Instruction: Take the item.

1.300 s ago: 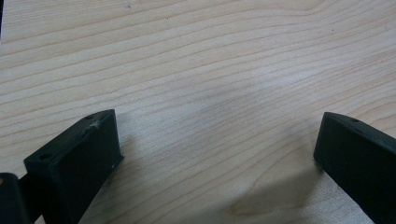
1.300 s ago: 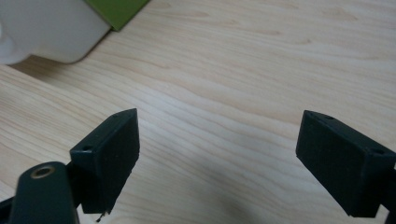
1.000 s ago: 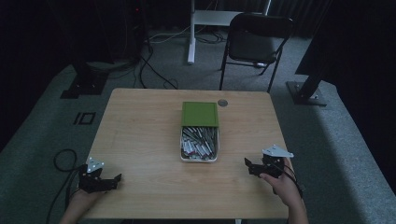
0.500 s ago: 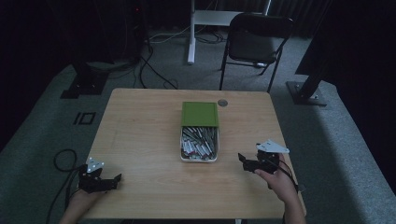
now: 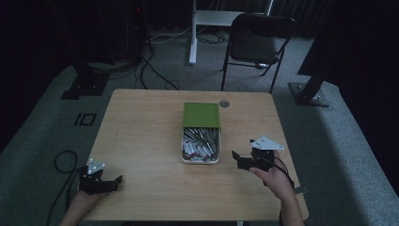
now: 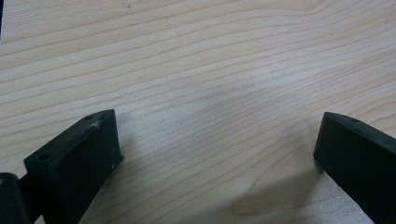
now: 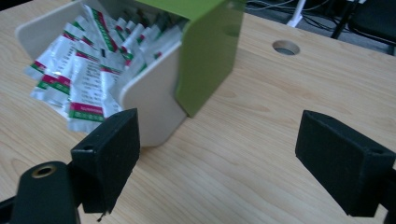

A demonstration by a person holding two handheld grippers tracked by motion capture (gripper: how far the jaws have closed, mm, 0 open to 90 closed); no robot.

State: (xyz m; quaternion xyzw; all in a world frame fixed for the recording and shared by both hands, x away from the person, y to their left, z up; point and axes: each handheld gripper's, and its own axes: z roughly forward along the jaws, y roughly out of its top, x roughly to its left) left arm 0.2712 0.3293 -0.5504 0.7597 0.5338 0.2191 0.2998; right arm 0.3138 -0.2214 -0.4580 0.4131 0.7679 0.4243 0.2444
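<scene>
Box point(image 5: 201, 139) of packets point(image 5: 201, 144) sits mid-table, long axis running away from the person; the right gripper point(image 5: 241, 159), jaws wide, is just beside it, while the left gripper point(image 5: 115, 181), also open, rests well apart.

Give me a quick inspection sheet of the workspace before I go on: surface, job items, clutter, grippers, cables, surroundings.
Surface: wooden table, with a round hole near the far edge.
Job's things: cream box full of white sachets; its green lid covers the far half.
Clutter: nothing seen.
Grippers: left gripper open, near the table's near left corner; right gripper open, beside the box, jaws pointing at it.
Cables: one trails from each gripper; more on the floor beyond the table.
Surroundings: dark folding chair, grey carpet, stand bases.
</scene>
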